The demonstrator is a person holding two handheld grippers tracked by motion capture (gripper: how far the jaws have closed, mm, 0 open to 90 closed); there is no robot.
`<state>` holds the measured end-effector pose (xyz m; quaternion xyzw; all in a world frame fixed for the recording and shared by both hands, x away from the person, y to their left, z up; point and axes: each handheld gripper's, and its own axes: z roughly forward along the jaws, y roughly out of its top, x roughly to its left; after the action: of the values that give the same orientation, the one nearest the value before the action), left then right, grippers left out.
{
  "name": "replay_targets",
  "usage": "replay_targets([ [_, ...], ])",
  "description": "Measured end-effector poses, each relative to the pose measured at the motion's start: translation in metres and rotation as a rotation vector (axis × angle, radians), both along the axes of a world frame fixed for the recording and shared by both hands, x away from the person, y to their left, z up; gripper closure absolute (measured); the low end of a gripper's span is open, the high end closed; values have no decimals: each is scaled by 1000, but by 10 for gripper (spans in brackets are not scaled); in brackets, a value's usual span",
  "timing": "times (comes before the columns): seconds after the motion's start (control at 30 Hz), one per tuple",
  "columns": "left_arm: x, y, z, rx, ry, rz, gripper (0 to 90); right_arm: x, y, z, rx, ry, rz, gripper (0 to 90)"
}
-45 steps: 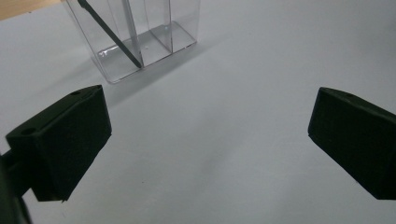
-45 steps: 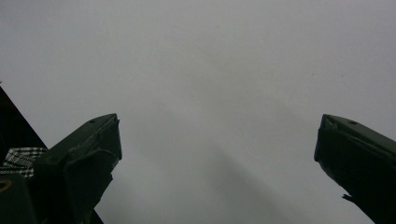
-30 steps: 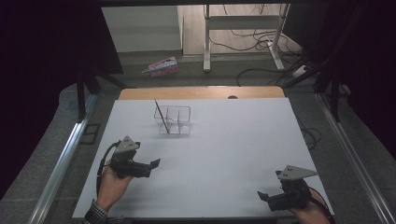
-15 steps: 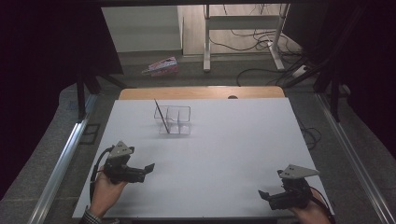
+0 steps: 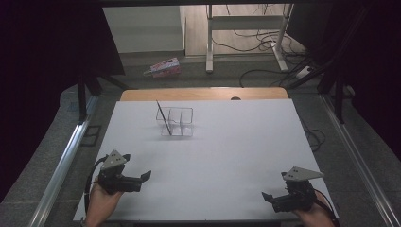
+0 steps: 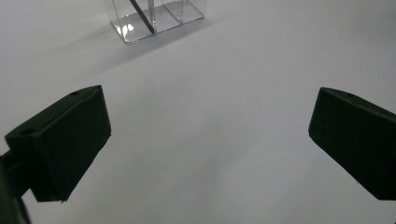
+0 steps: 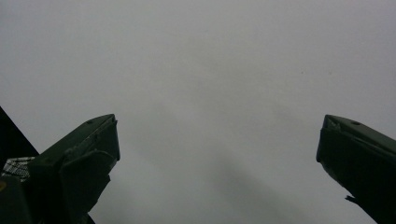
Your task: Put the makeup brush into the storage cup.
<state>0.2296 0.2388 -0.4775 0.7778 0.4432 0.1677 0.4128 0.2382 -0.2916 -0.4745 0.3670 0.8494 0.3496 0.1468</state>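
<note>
Since the earlier frame, the left hand-held gripper [image 5: 145, 176] has drawn back toward the near left edge of the tabletop [image 5: 236, 156], while the right hand-held gripper [image 5: 265, 196] has stayed almost where it was at the near right corner. Both stand with their jaws spread wide and nothing between them; the left gripper view and the right gripper view each show bare white surface in the gap.

Outward from the left one, well apart and toward the far middle of the tabletop, sits a clear compartmented box [image 5: 178, 121]. A thin dark stick [image 5: 163, 118] leans in its left compartment, tilted with its top toward the far left. The left gripper view looks straight toward the box [image 6: 156, 16] and the stick's lower end [image 6: 142, 16].

Judging from this, the stick already sits inside the box and both hands rest empty near the person, so the placing seems finished, with little or nothing left to do.
</note>
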Motion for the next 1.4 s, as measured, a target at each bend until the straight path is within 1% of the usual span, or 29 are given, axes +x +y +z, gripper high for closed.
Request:
replay_targets([
  [0.13,-6,3,0,-10,-1,10,0,0,0,0,0,-1,-2,0],
  [0.37,-16,9,-2,-14,-8,25,0,0,0,0,0,-1,-3,0],
  [0.5,-21,12,-3,-26,-9,29,0,0,0,0,2,1,-4,0],
  [0.7,-30,14,-4,-5,-12,24,0,0,0,0,1,1,-4,0],
  [1.07,-45,21,-5,28,-25,45,0,0,0,0,0,0,-1,0],
  [1.4,-55,26,-7,34,-29,59,0,0,1,0,-1,0,-1,0],
])
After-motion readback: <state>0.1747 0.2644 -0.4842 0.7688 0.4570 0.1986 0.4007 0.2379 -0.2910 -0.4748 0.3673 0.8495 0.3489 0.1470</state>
